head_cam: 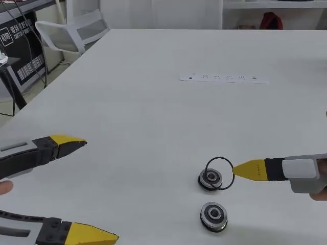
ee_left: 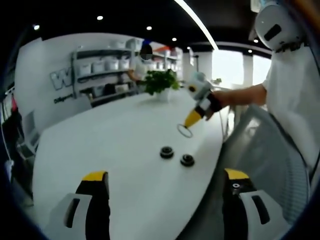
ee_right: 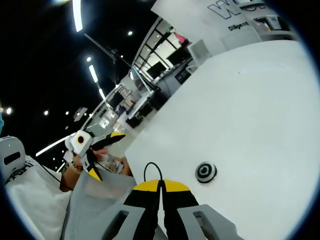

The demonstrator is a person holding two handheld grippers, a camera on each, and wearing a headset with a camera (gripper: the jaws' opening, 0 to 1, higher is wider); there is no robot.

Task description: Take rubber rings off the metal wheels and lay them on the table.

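Observation:
Two metal wheels (head_cam: 210,178) (head_cam: 214,215) lie flat on the white table (head_cam: 153,102), one just behind the other. My right gripper (head_cam: 235,170) comes in from the right, shut on a thin black rubber ring (head_cam: 220,159). The ring hangs free beside the farther wheel. In the right gripper view the ring (ee_right: 150,170) curls up from the closed tips (ee_right: 160,185), with one wheel (ee_right: 205,171) to the right. My left gripper (head_cam: 99,190) stands wide open at the table's left, holding nothing. Its own view shows both wheels (ee_left: 166,152) (ee_left: 187,160) and the ring (ee_left: 184,131) ahead.
A flat white strip (head_cam: 224,78) lies farther back on the table. A white chair (head_cam: 71,33) stands beyond the far left corner. A potted plant (ee_left: 160,82) sits at the table's far end, with a person (ee_left: 145,57) at the shelves behind it.

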